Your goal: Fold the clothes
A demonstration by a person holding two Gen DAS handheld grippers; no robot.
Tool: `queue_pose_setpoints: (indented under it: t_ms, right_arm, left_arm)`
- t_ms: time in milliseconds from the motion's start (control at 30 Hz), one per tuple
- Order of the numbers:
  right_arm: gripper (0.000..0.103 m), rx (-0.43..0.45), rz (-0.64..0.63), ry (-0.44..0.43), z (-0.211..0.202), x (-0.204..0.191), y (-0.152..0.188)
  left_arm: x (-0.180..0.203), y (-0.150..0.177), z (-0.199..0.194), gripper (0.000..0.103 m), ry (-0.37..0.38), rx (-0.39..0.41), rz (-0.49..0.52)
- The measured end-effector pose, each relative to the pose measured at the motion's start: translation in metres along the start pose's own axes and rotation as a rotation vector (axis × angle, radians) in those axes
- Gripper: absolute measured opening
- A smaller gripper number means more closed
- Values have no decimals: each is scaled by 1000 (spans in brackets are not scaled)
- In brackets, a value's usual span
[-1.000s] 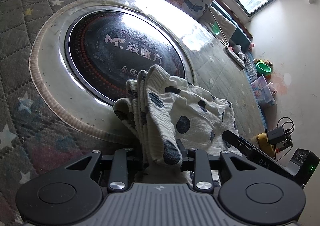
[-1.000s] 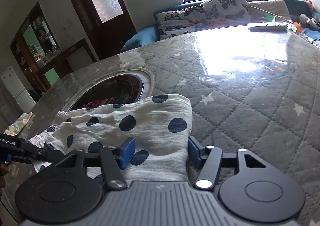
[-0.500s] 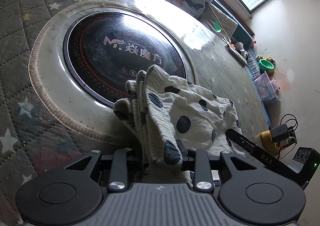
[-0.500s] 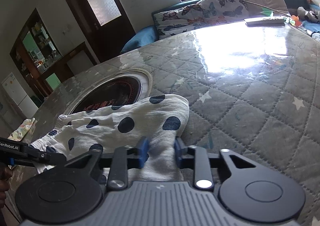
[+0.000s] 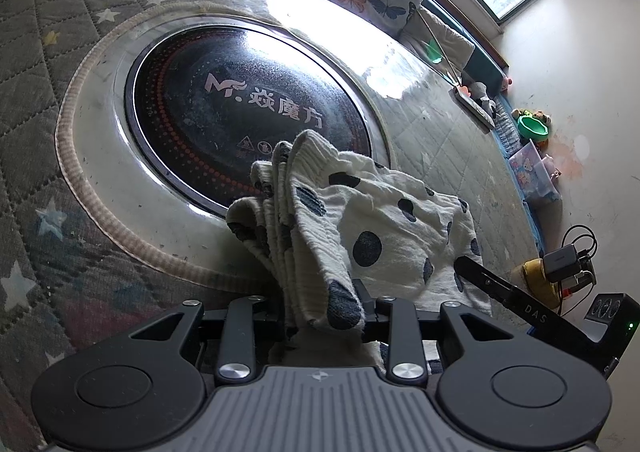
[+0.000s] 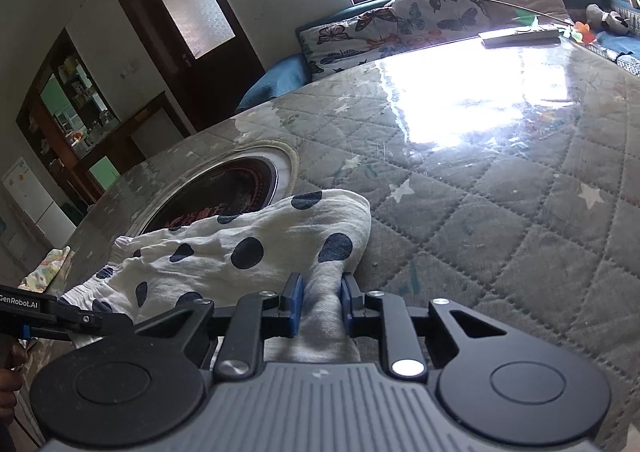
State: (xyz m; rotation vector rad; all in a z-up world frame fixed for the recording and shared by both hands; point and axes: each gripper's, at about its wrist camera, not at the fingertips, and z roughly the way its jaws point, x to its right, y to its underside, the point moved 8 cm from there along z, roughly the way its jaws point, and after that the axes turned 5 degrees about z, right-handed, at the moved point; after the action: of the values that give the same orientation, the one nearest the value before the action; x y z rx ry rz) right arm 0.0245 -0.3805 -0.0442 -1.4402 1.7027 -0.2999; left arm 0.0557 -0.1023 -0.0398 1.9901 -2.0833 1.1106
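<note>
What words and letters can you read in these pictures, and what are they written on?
"M" logo with "焱魔方": printed on the round black cooktop set into the table.
"DAS": on the right gripper, seen from the left wrist.
"GenRobot.AI": on the left gripper, seen from the right wrist.
Two small warning signs below the cooktop's logo: too small to read.

Quick headcount: one polka-dot garment (image 5: pixel 384 228), white with dark spots, and that's the only piece of clothing on the table (image 6: pixel 500 212). Two hand-held grippers, the left hand-held gripper (image 5: pixel 322 310) and the right hand-held gripper (image 6: pixel 319 304), one per view. One round black cooktop (image 5: pixel 224 108) set into the table. One butterfly-print cushion (image 6: pixel 400 24) at the far side, one green bowl (image 5: pixel 531 126) off by the wall, one door (image 6: pixel 188 12) with a frosted pane. Small toys near the window, too blurry to count.
</note>
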Motion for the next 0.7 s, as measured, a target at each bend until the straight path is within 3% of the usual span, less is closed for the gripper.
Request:
queue_pose_setpoints:
  t_ms: [233, 700]
  right_arm:
    - [23, 8, 25, -12, 2, 3, 0]
    - [8, 31, 32, -2, -3, -2, -2]
  left_arm:
    - [2, 0, 0, 32, -9, 0, 12]
    - [21, -15, 1, 30, -47, 13, 106]
